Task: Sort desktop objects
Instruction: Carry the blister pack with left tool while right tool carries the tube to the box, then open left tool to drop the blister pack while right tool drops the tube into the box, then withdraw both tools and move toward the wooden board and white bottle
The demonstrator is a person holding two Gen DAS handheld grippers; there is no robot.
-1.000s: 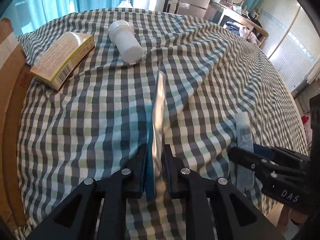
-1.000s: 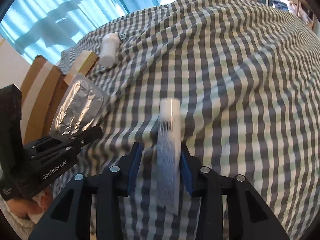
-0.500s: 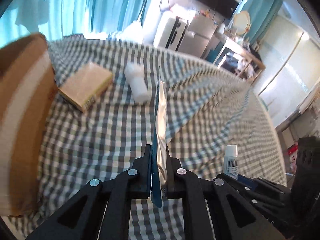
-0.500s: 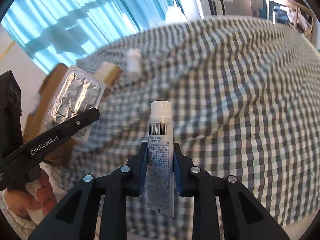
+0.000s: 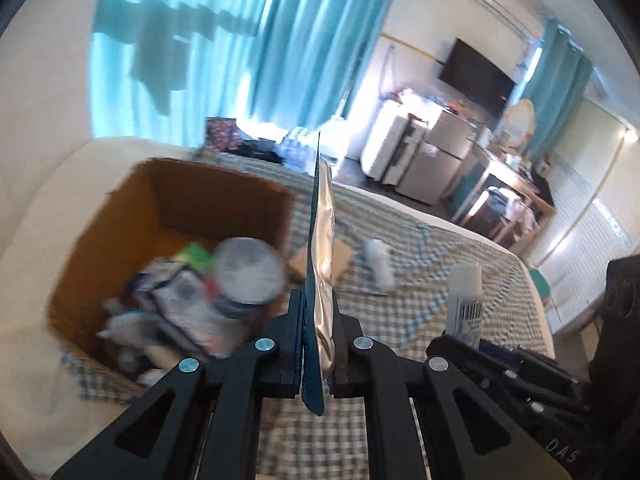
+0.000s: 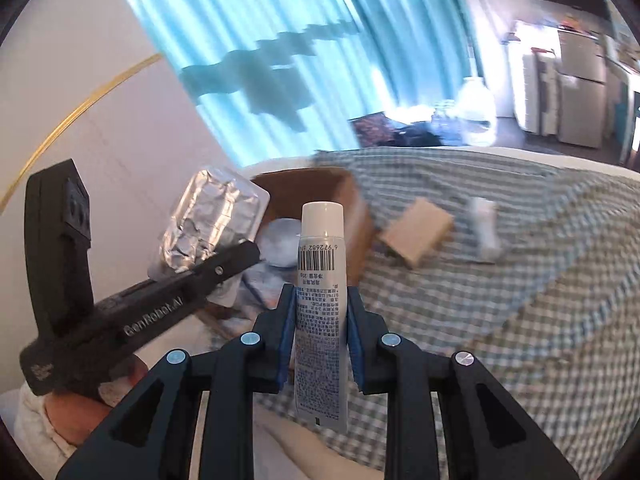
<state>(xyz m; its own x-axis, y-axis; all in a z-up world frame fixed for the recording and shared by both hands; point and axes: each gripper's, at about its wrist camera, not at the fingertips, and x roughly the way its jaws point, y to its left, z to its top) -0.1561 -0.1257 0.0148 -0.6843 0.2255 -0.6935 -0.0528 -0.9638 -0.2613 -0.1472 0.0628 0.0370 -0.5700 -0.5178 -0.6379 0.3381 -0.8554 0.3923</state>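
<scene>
My left gripper was clamped on a foil blister pack, edge-on to its camera, long axis running up and away from the fingers, the far end tipped toward the cardboard box. My right gripper pinched a white ointment tube round its lower body, cap end up and forward, crimped tail hanging below the pads. Both things were held in the air near the box, clear of the checked cloth.

The blister pack looked light, thin and bendy; an edge grip near one short end suits it, but it could flex or twist out. The tube looked light and soft-walled, a bit slick; gripping mid-body is fine, though a hard squeeze could dent it.

The box already held blurred clutter. A small carton and a white bottle lay on the cloth, unsorted.
</scene>
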